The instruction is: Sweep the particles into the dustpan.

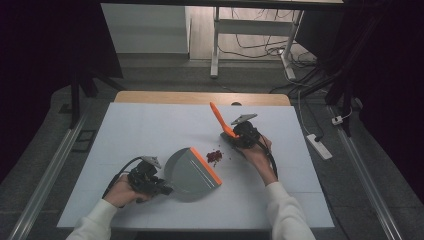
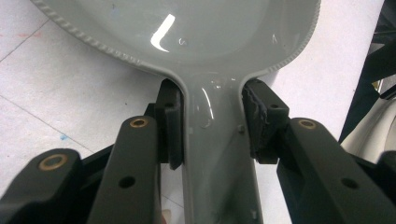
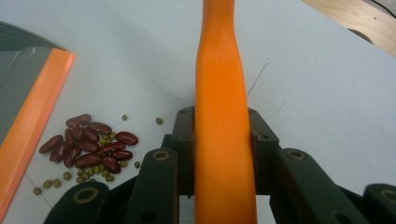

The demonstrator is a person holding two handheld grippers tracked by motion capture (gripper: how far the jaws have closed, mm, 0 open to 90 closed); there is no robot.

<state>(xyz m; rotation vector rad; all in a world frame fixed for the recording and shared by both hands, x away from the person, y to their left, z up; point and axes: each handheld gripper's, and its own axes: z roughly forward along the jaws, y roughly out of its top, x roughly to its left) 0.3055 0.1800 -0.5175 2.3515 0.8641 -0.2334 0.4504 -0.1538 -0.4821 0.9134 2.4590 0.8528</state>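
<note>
In the left gripper view the grey dustpan (image 2: 196, 42) runs off the top edge, so its front lip is cut away, and its handle leaves by the bottom edge. In the right gripper view the orange handle (image 3: 223, 116) is cut at both top and bottom, its working end unseen; the dustpan is cropped at the left edge. From the high view the beans (image 1: 215, 156) are too small to tell apart, and the right tool (image 1: 239, 136) hides the handle's lower part.
</note>
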